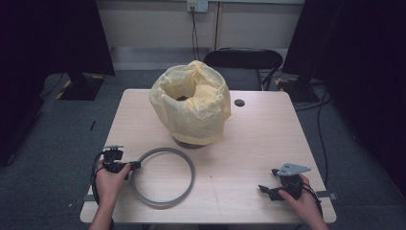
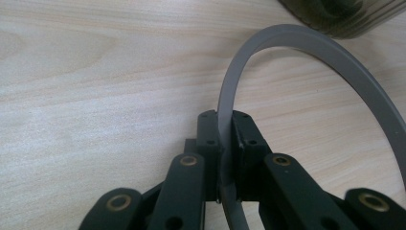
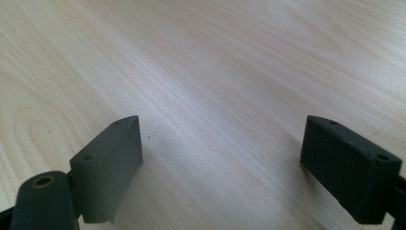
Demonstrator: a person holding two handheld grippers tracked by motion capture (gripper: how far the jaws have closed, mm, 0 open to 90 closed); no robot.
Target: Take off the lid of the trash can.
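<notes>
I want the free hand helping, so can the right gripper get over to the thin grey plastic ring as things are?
Probably yes. The right gripper rests open with nothing between its jaws, and only bare light wooden table lies between it and the thin grey plastic ring, which the left gripper clamps on its far side.

No text, label, brand, number or sign could be read in any of the views; no surface carried legible writing.
</notes>
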